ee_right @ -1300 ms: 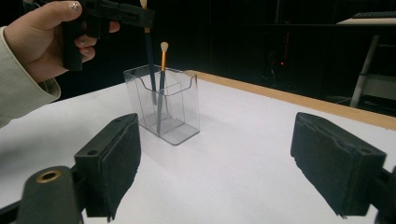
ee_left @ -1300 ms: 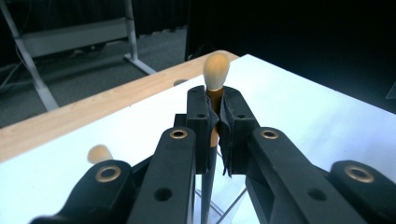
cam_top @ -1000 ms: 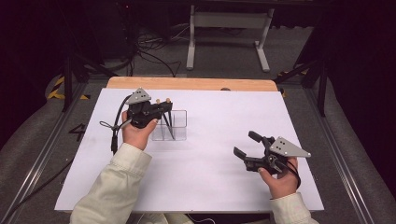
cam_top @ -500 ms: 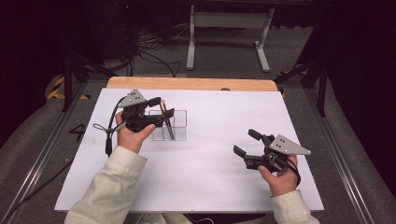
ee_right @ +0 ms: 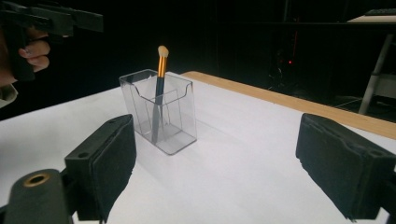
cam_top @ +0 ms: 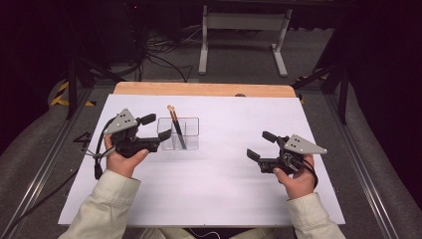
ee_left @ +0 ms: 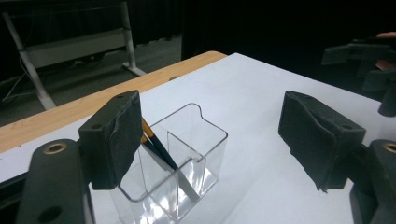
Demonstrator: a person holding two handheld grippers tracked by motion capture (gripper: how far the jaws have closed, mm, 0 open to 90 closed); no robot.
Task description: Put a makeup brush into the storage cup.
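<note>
Toward the far left part of the desk (cam_top: 214, 189), well short of its far edge, stands the clear organizer (cam_top: 186, 134), and the makeup brush (cam_top: 175, 128) sits in its left compartment, beside the divider. My left gripper (cam_top: 158, 133) is right beside the organizer's left wall, its jaws spread wide with nothing between them; whether a jaw tip touches the plastic I cannot tell. In the left gripper view the organizer (ee_left: 182, 163) sits low between my jaws and nearer the left one, with the brush handle (ee_left: 156, 147) passing partly behind that jaw. My right gripper (cam_top: 259, 147) hangs well apart near the right edge, jaws also apart and empty, pointing back across the paper toward the organizer. The brush does not stand upright: its long axis leans, the foot resting on the floor of the compartment toward my side and the pale bristle tip (ee_right: 162, 50) rising above the rim toward the far edge. In the right gripper view it reads as almost vertical, black handle low and gold ferrule high. My left hand is plainly nearer, so I judge any grip on the brush falls to it, closing across the shaft above the rim.
</note>
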